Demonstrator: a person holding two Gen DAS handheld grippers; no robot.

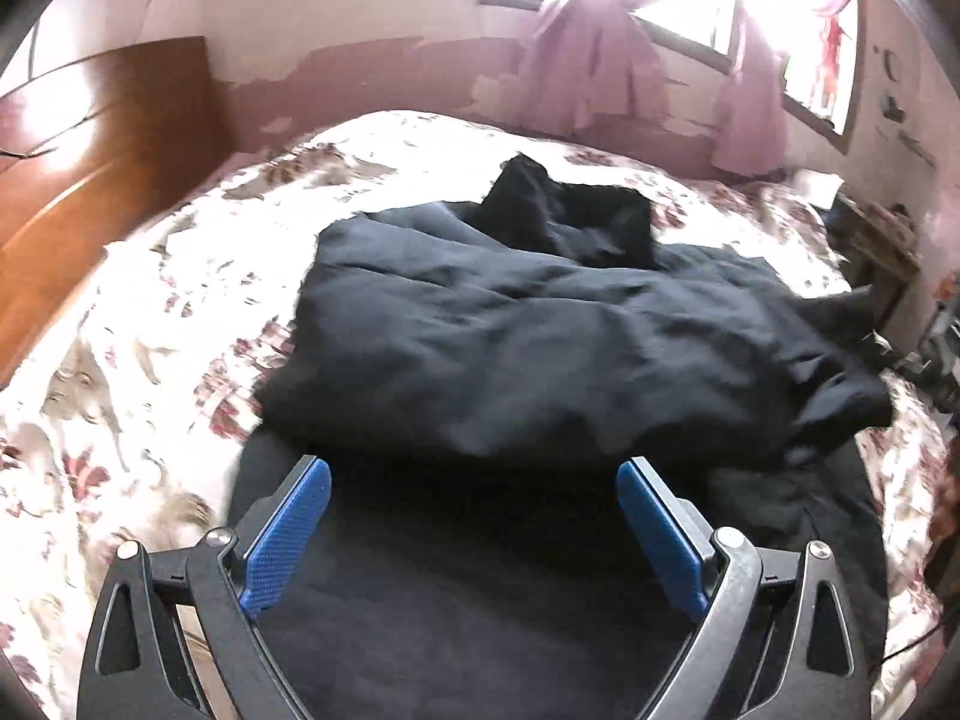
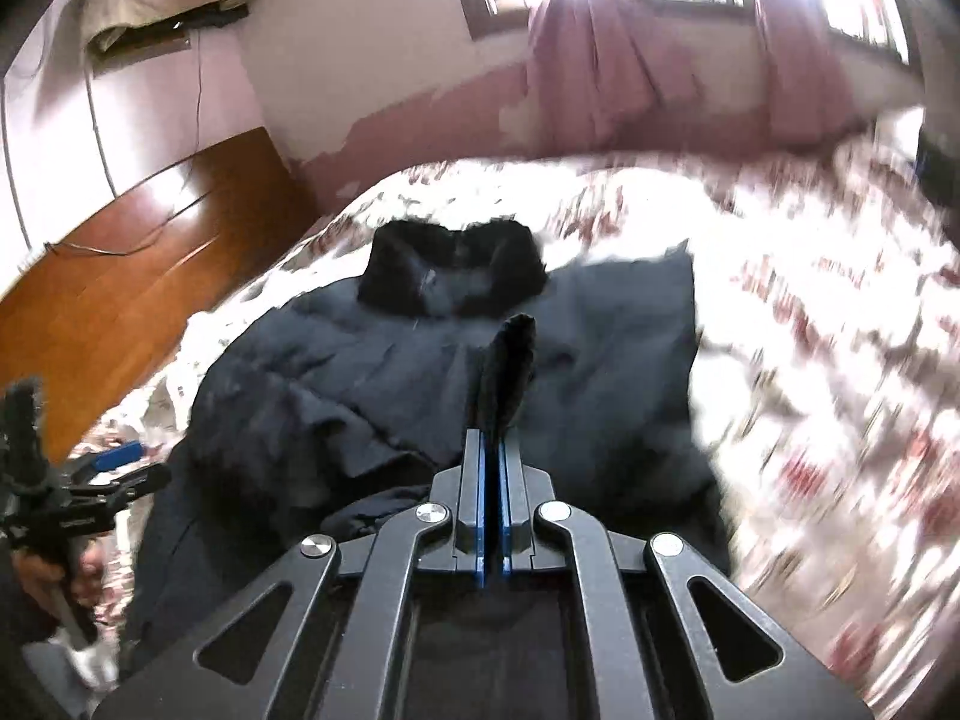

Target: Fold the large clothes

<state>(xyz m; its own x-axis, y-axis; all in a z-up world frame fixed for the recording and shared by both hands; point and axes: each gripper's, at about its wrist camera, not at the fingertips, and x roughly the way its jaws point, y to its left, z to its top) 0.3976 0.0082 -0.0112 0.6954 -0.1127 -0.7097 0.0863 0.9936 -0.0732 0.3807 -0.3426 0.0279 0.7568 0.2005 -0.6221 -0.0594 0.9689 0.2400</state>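
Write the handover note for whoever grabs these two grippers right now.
Left gripper: open, empty, over the near hem.
Right gripper: shut on a black fold of cloth that sticks up between the pads.
Dark jacket lies on the floral bedspread, collar at the far end.
Done: jacket partly bunched over itself, no neat fold.
Left: flatten it, finish the folds.
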